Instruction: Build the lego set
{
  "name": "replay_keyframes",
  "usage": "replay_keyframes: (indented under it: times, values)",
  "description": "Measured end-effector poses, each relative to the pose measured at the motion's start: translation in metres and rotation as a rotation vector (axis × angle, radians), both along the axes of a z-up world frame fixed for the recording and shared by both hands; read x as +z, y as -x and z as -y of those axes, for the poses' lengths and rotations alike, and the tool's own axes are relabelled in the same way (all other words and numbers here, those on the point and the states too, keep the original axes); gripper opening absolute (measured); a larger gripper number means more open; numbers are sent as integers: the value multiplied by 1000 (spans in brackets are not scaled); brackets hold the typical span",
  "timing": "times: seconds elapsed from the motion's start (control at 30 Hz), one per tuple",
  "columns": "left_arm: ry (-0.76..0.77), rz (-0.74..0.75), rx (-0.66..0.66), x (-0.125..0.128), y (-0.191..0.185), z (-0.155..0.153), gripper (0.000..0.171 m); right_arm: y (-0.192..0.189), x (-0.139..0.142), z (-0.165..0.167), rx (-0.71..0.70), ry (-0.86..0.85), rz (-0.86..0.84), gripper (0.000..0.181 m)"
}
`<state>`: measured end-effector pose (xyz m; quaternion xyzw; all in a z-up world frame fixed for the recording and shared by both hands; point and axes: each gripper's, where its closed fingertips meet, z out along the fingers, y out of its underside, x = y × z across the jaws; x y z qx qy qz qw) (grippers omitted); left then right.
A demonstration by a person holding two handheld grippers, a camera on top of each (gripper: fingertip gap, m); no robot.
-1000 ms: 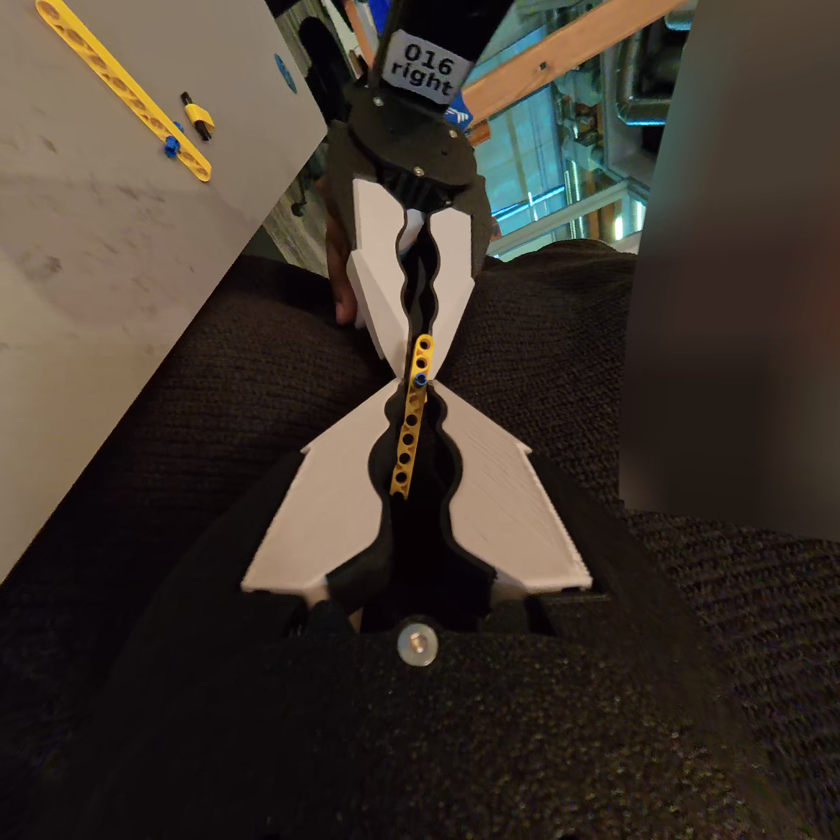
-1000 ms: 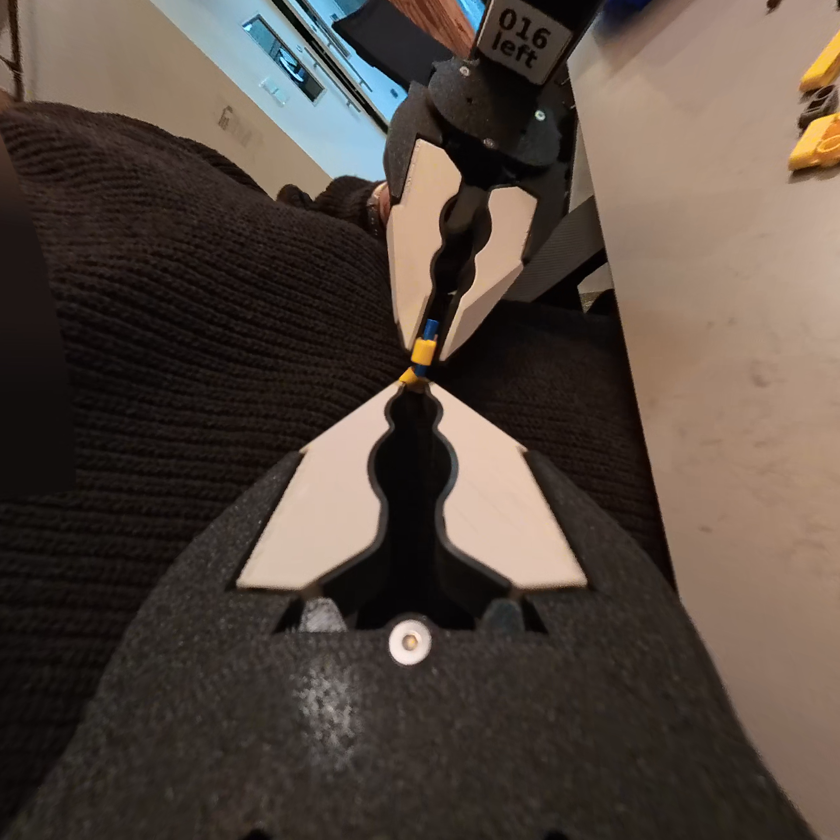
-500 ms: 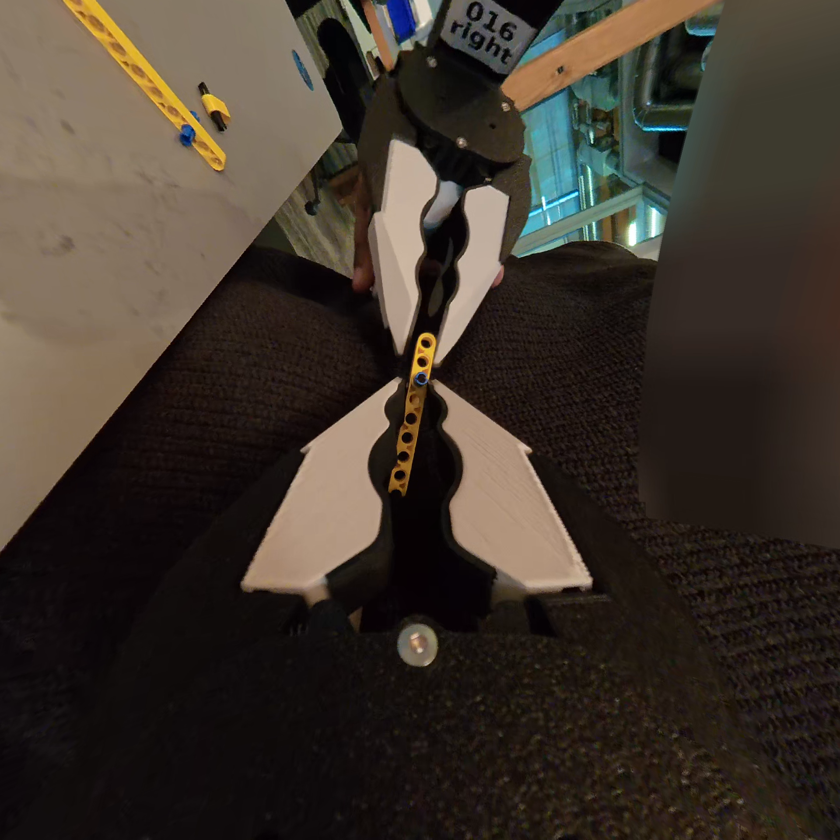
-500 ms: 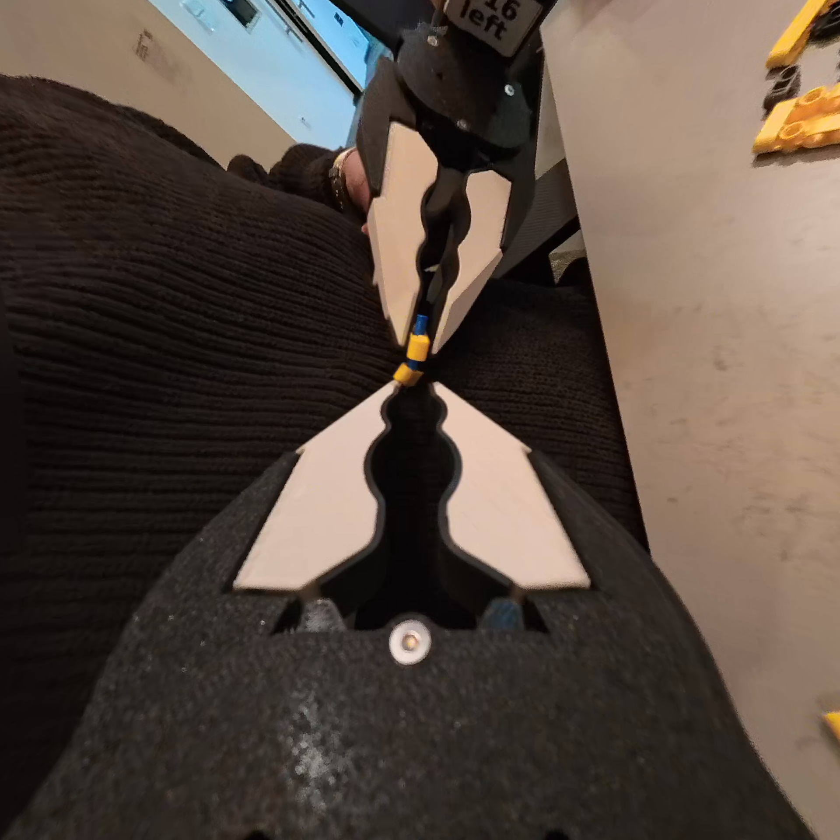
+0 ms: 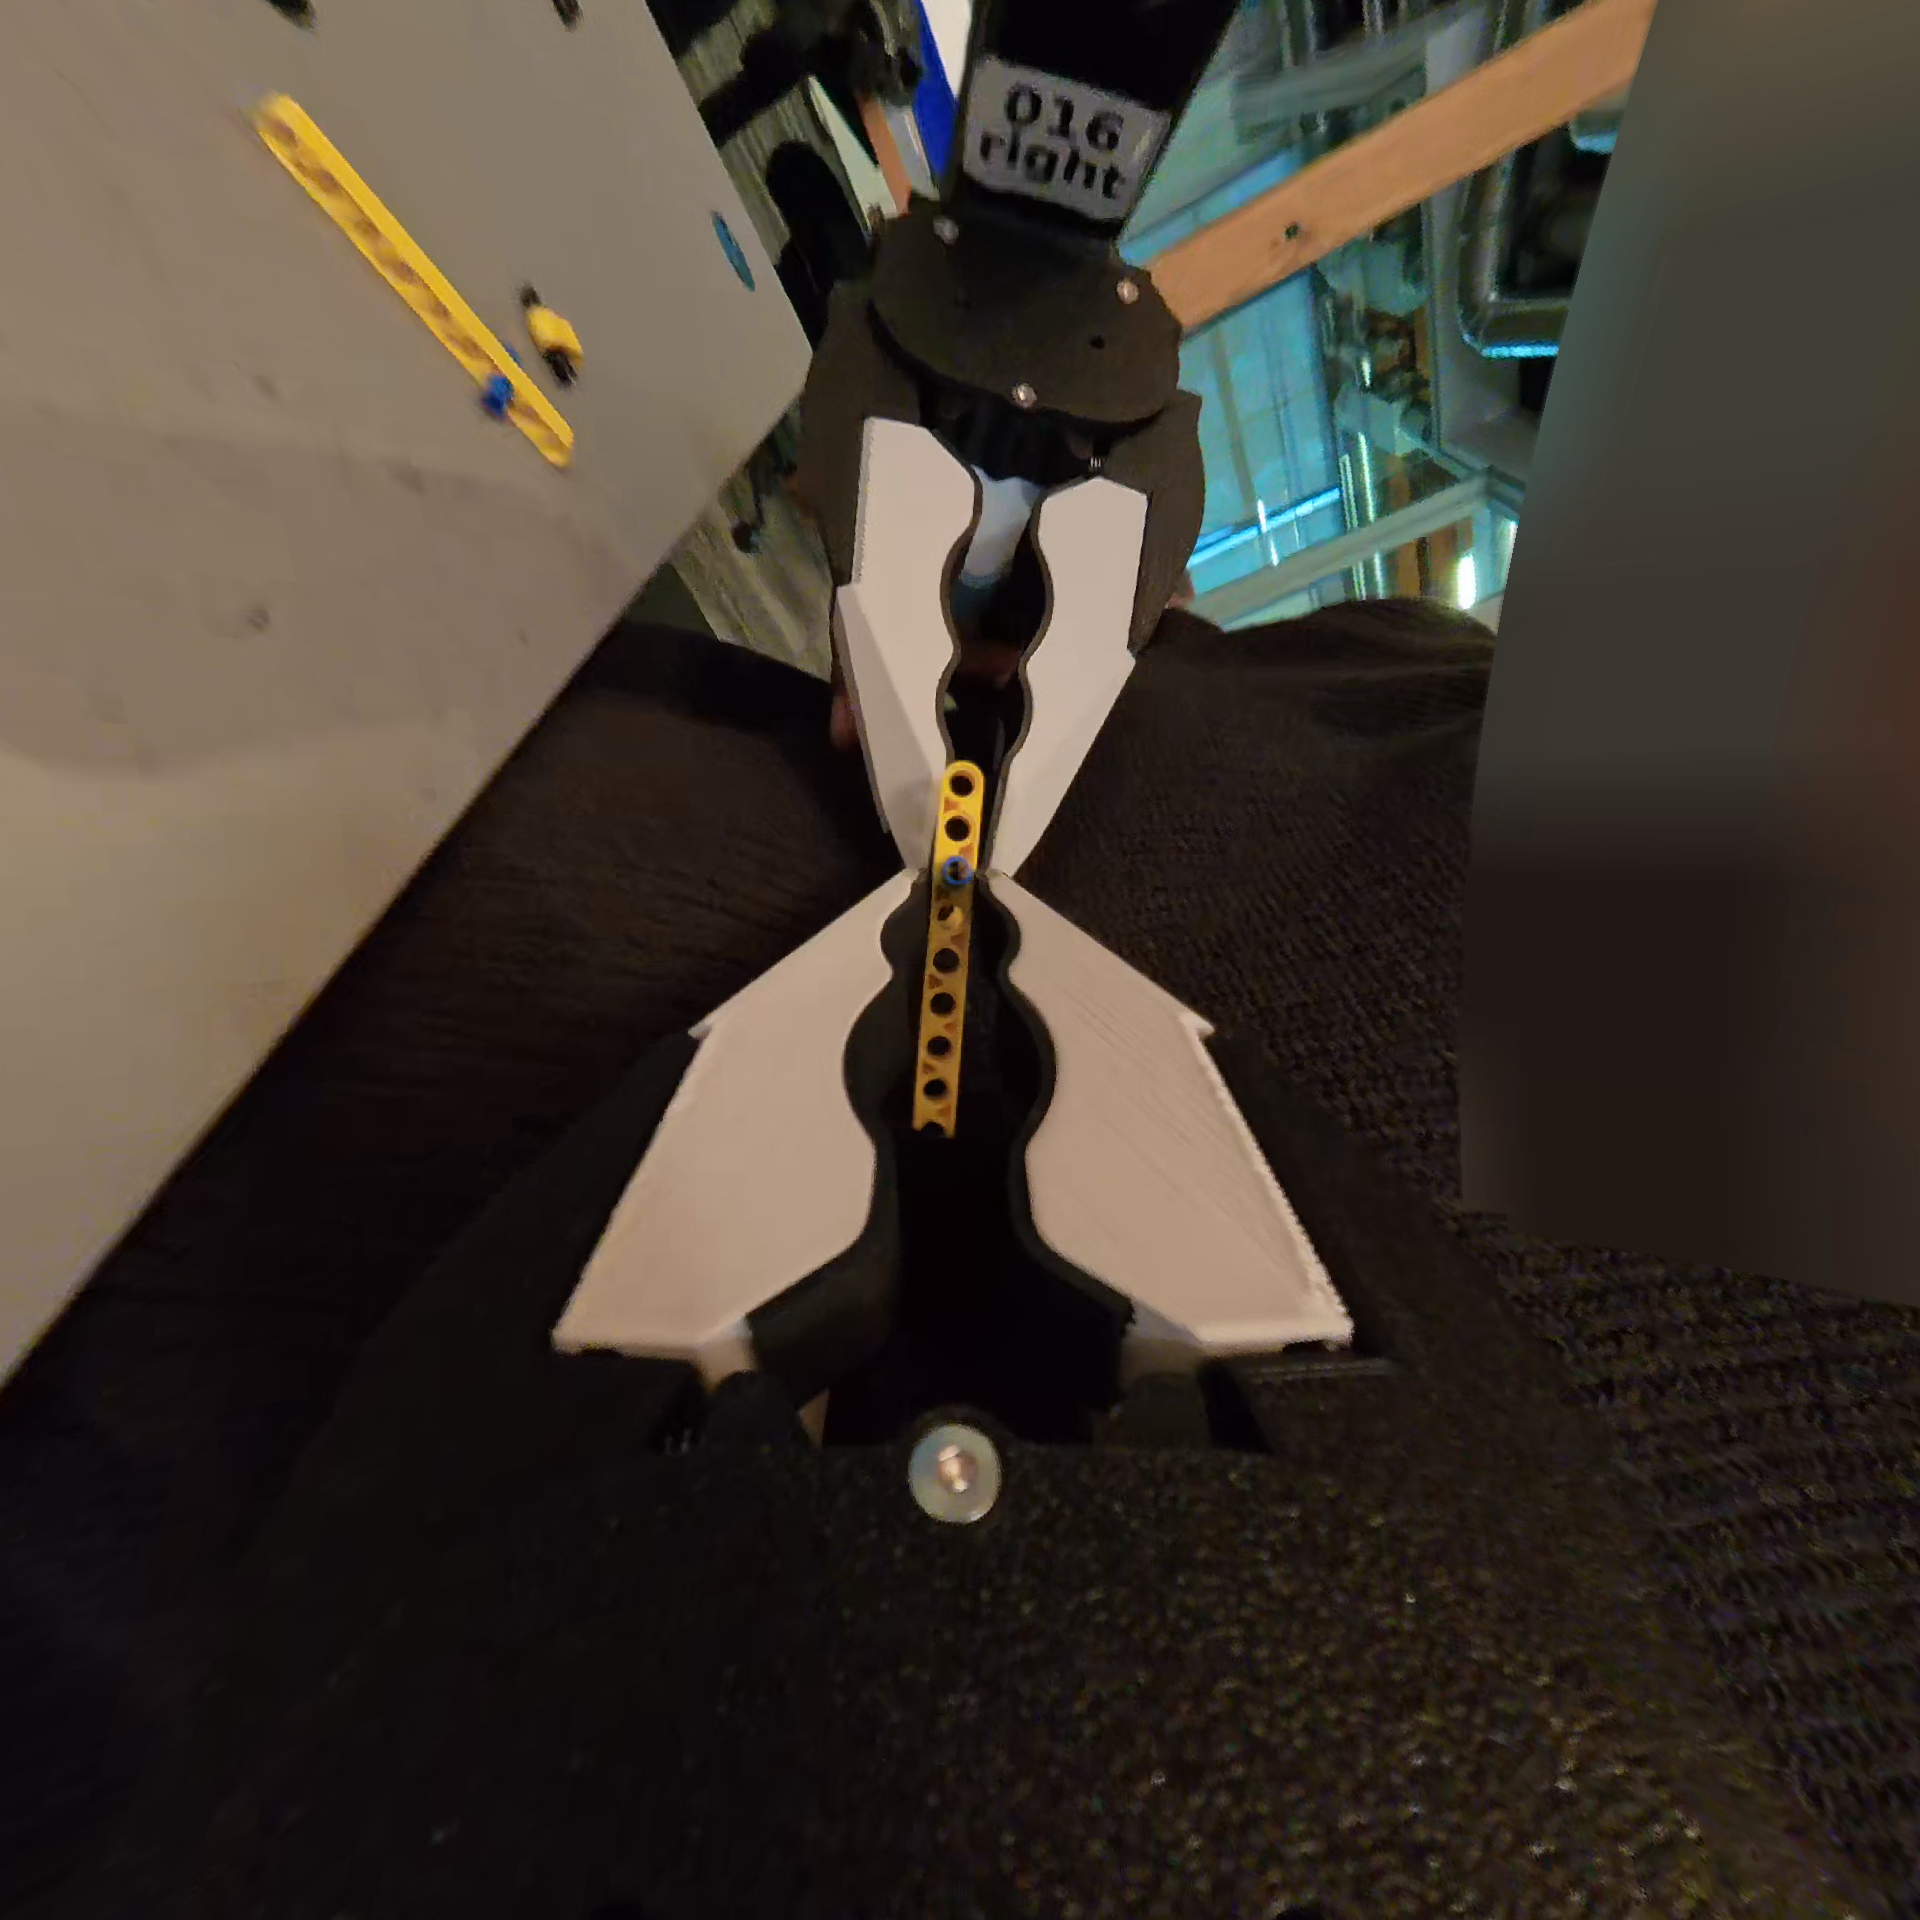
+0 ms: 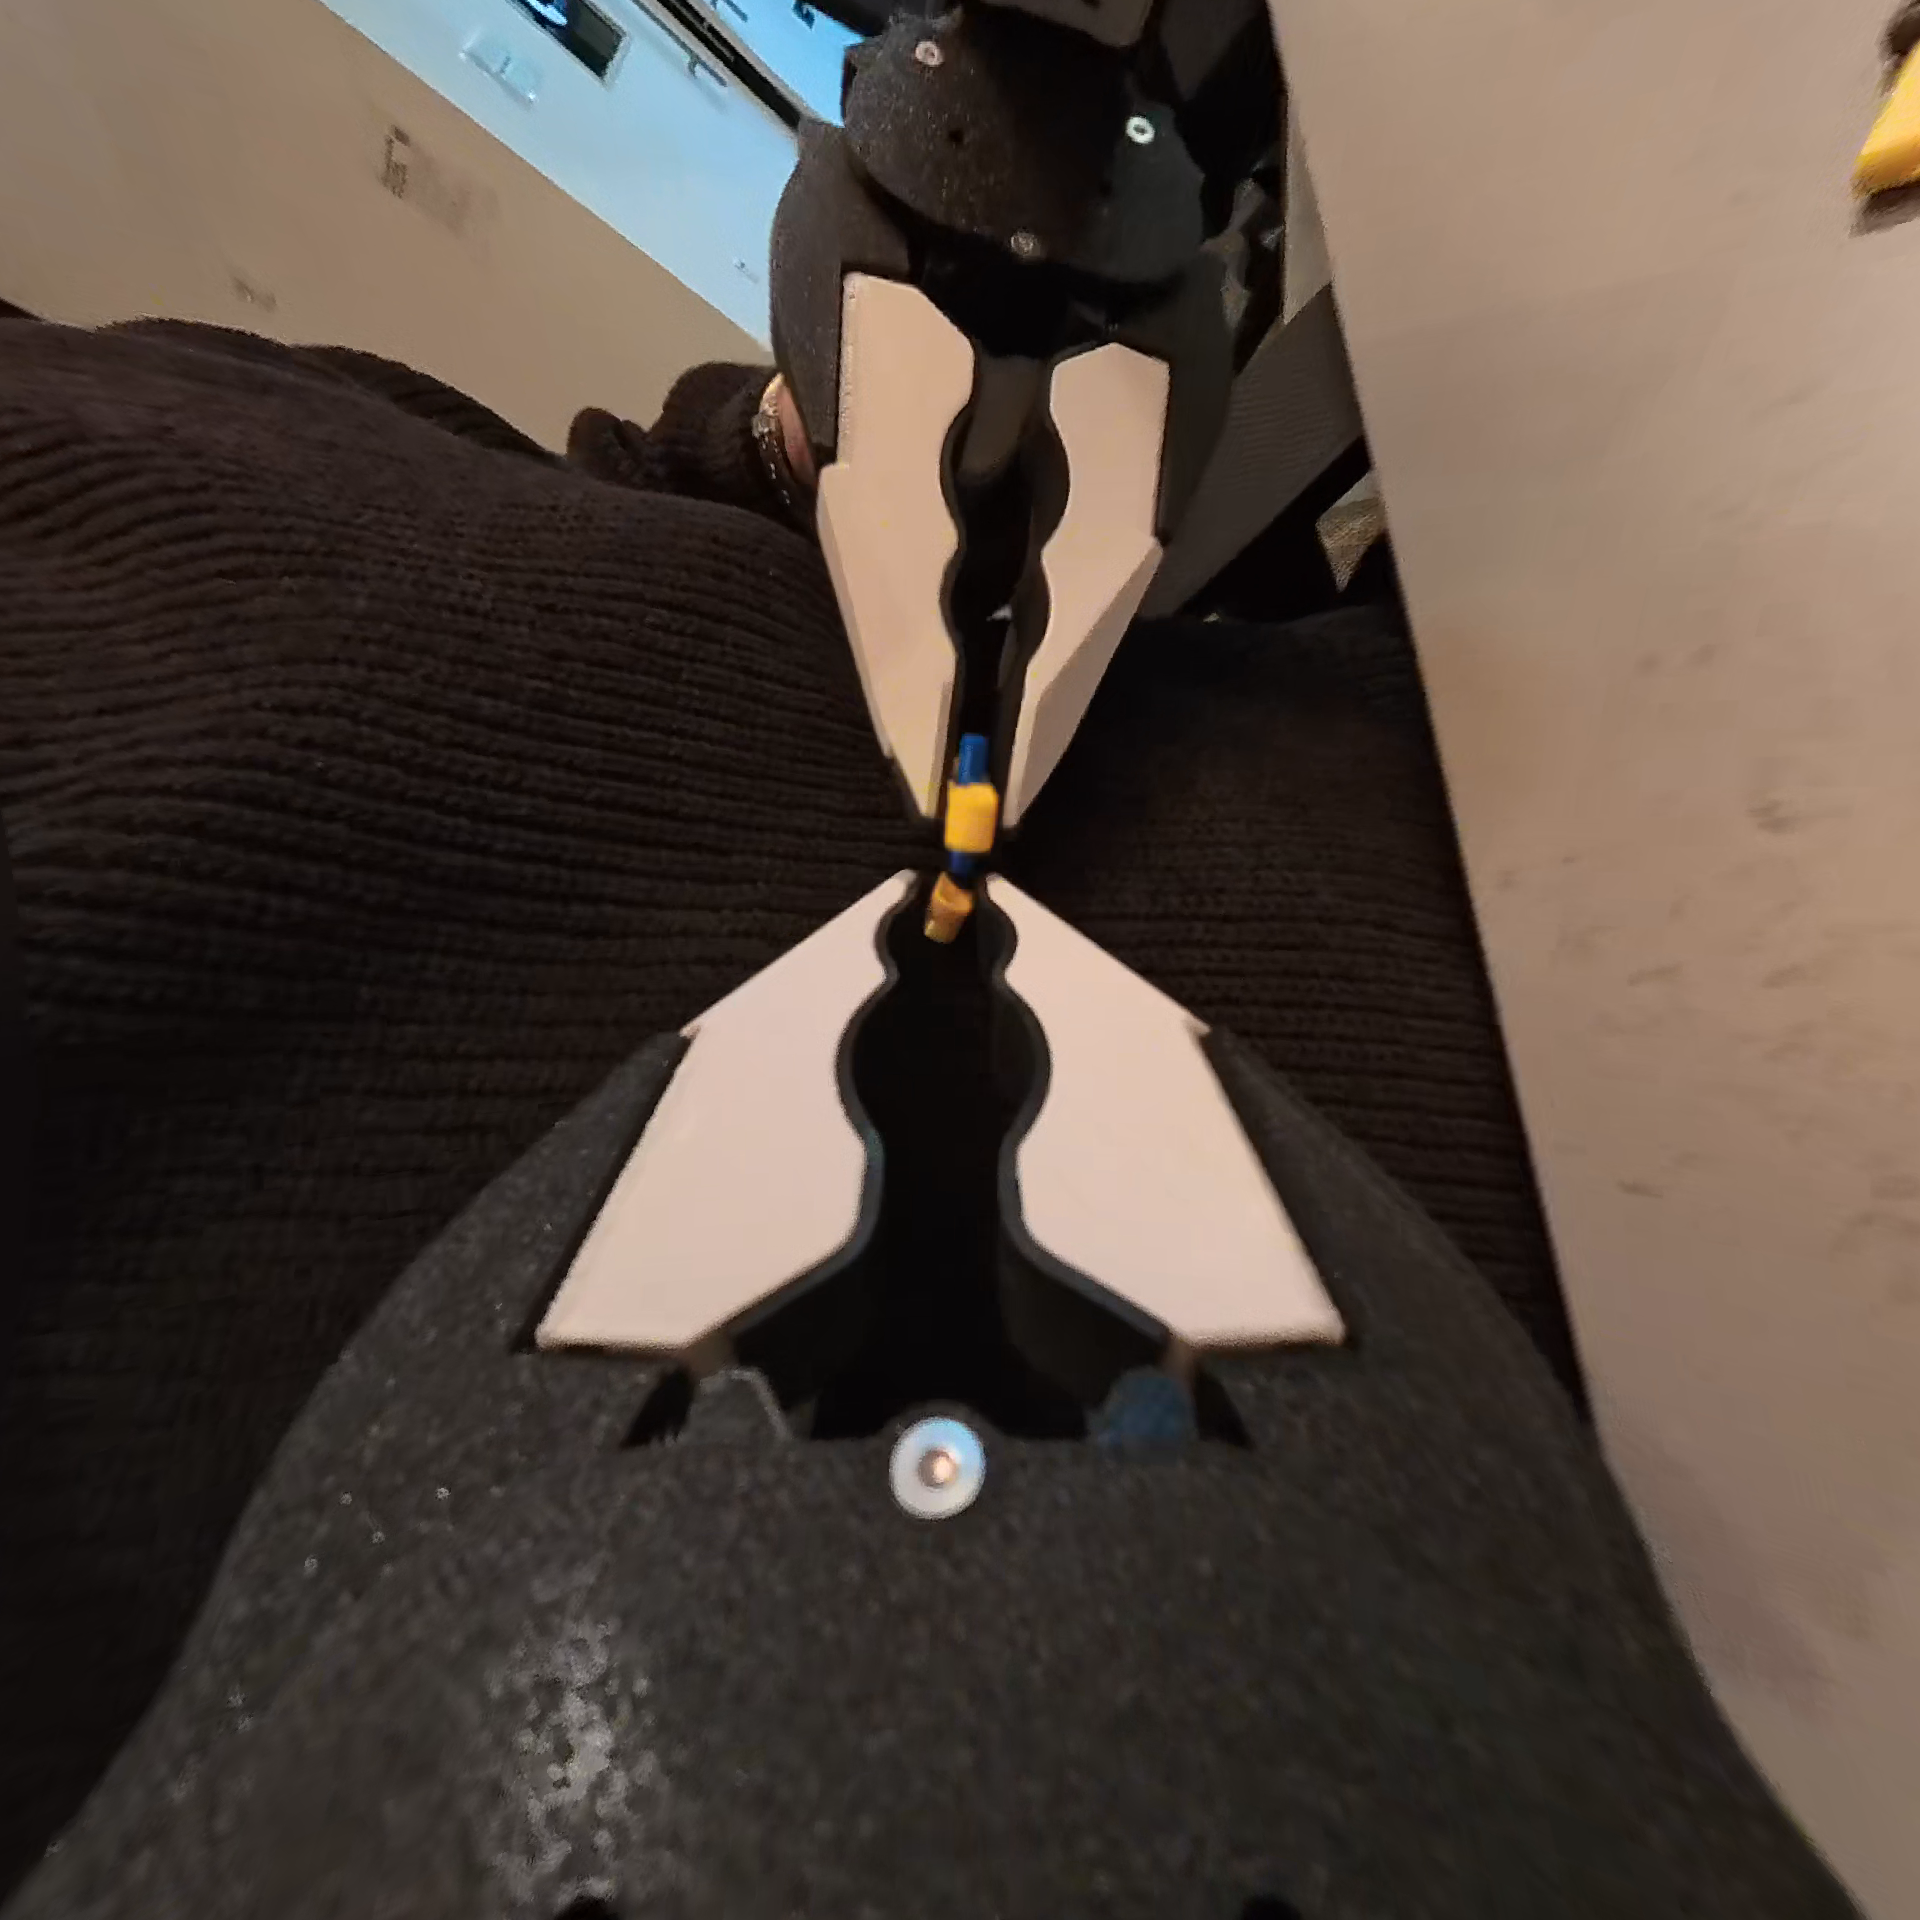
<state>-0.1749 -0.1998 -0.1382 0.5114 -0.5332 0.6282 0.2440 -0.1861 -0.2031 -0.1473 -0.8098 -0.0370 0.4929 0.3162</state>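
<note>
My left gripper point(image 5: 956, 881) is shut on a short yellow beam with holes point(image 5: 943, 1018), which runs back between its white fingers. A blue pin point(image 5: 957, 871) sits in the beam at the tips. My right gripper point(image 6: 951, 888) faces it tip to tip and is shut on a small yellow connector point(image 6: 943, 906). In the right wrist view the beam point(image 6: 968, 816) shows edge on in the left gripper point(image 6: 964, 826), with the blue pin point(image 6: 974, 750) sticking out. The right gripper point(image 5: 954, 857) comes down from above in the left wrist view. Both are held over a dark knitted garment point(image 5: 623, 883).
A grey table point(image 5: 260, 623) is close on the left, carrying a long yellow beam point(image 5: 405, 275), a blue pin point(image 5: 497, 393) and a small yellow and black part point(image 5: 551, 332). In the right wrist view the table point(image 6: 1610, 727) is on the right with a yellow part point(image 6: 1891, 156). My left and right fingertips are right by each other.
The grippers stay tip to tip. Both have shifted slightly against the table. More of the small yellow connector now shows between the right gripper's tips.
</note>
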Motion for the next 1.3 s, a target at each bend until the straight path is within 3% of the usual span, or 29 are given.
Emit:
replay_keyframes:
  times: [0.13, 0.2, 0.3, 0.37, 0.5, 0.6, 0.87, 1.03, 1.2, 1.3]
  values:
    - [-6, 55, 154, 3, -25, -29, 6, -40, -4, -10, -115, -51, 76, 8]
    - [-100, 70, 190, -6, -36, -37, 6, -66, -20, -17, -177, -52, 190, 8]
    - [-274, 64, 183, -27, -50, -40, 7, -82, -50, -22, -155, 6, 332, 8]
    - [-312, 43, 155, -34, -57, -40, 7, -83, -61, -26, -131, 35, 353, 9]
    - [-384, 21, 139, -45, -73, -46, 7, -93, -67, -33, -126, 46, 402, 9]
    - [-457, 25, 129, -55, -81, -51, 7, -109, -64, -36, -152, 21, 504, 24]
    - [-365, 28, 177, -53, -89, -54, 7, -117, -33, -33, -355, -145, 625, 40]
    - [-191, 13, 191, -46, -85, -48, 7, -112, -63, -23, -285, -181, 879, 40]
    - [-89, 11, 235, -37, -82, -52, 7, -101, -69, -32, -252, -174, 811, 40]
    - [-1, -7, 239, -33, -80, -54, 6, -106, -71, -35, -272, -188, 866, 21]
